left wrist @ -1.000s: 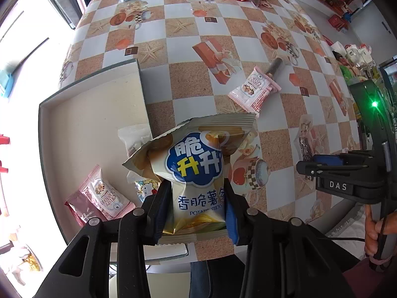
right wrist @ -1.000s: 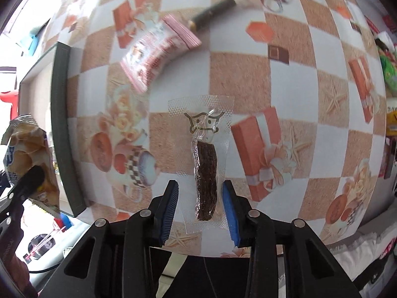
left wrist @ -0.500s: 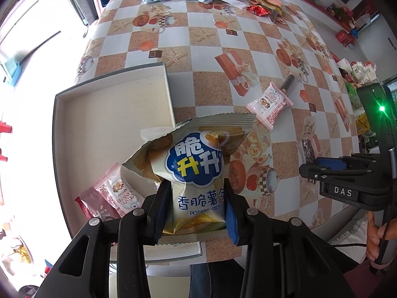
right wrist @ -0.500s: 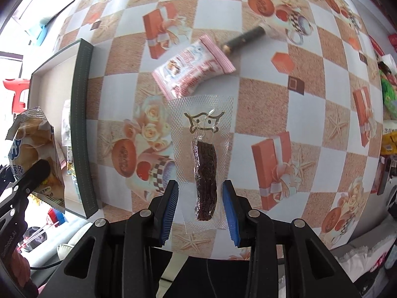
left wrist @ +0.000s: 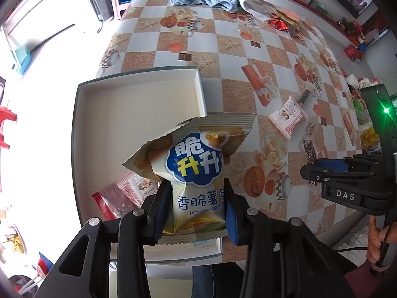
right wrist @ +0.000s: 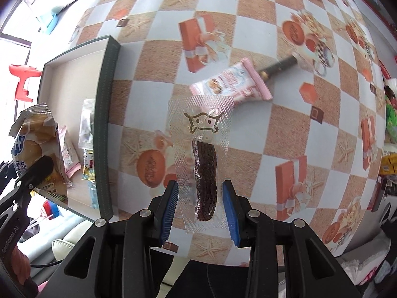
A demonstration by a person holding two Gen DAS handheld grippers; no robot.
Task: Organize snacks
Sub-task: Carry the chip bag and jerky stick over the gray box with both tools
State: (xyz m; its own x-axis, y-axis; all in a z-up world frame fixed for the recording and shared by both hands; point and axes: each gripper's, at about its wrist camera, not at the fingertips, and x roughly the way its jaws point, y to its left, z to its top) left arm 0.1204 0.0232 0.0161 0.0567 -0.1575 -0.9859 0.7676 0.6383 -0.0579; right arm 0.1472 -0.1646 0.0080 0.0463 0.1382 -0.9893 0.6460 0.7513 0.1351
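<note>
The left gripper (left wrist: 198, 211) still has its fingers clamped on the yellow potato-stick bag (left wrist: 196, 173), now over the near part of the shallow box (left wrist: 139, 82), more of whose floor shows than a second ago. The right gripper (right wrist: 199, 206) keeps its fingers closed on the clear-wrapped dried-meat stick (right wrist: 204, 173), carried higher above the tabletop (right wrist: 273, 124); the pink snack packet (right wrist: 230, 84) now lies farther off.

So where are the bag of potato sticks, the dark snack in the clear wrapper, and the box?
bag of potato sticks (left wrist: 196, 166), left wrist view, on its blue logo.
dark snack in clear wrapper (right wrist: 204, 178), right wrist view, on the dark stick.
box (left wrist: 139, 114), left wrist view, on its bare floor.
</note>
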